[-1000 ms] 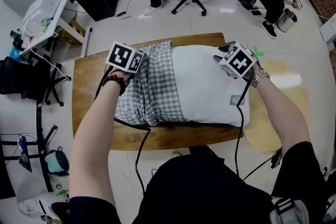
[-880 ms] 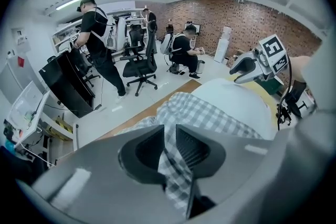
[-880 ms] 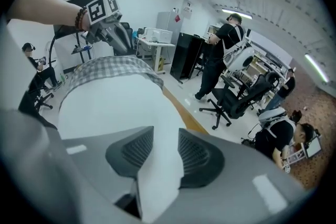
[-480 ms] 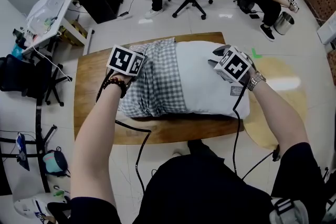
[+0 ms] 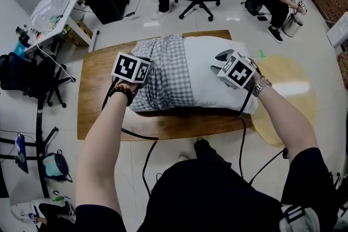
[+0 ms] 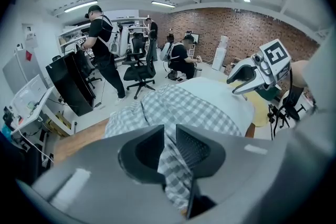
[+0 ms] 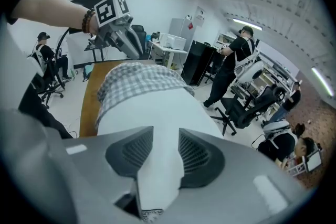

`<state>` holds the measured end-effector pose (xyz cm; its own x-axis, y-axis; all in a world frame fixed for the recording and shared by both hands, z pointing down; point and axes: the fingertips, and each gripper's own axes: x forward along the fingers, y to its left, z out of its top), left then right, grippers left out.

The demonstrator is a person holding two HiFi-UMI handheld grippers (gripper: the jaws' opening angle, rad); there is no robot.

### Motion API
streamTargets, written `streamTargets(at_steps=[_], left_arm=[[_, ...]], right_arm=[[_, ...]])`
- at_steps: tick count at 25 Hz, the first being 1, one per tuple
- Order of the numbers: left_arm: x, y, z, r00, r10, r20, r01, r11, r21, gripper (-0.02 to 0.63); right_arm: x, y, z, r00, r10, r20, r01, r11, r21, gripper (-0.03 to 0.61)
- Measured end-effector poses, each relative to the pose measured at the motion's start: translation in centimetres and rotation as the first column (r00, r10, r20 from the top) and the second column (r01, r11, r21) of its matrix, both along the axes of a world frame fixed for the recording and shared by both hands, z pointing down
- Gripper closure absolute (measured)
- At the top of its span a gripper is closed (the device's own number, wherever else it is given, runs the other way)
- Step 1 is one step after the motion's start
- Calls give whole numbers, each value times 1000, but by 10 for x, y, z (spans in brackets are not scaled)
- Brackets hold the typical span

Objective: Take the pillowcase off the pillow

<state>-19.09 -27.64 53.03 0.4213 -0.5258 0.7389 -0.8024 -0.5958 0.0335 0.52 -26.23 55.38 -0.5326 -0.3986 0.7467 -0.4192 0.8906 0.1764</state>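
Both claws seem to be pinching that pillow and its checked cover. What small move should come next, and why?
Probably pull the left gripper sideways, away from the right gripper. Its jaws pinch the checked pillowcase, which covers only one end of the pillow, while the right gripper clamps the bare white end as an anchor.

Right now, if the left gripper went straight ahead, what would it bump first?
The left gripper pinches the checked pillowcase; going on, it would likely push into more of that bunched cloth.
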Motion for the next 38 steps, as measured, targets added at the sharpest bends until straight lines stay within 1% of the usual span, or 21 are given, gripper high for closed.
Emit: streamTargets(at_steps=[10,15,19,30,38], left_arm=[[-1,56,14,999,-19,-51,20,1000,18,538],[-4,74,15,996,-32,-89,33,999,17,534],[-1,90,26,992,-41,-121,43,999,12,529],[-1,116,55,983,-69,-168,67,998,-14,504],[7,127,85,969,-108,-220,95,993,-68,455]], right_arm=[[-18,57,13,999,-41,-5,41,999,12,410],[-29,74,13,998,-54,-10,55,998,14,400],[-34,89,22,998,-66,-15,66,998,14,388],[-52,108,41,994,-96,-49,98,995,30,359],[-57,109,56,986,-116,-123,126,989,80,331]])
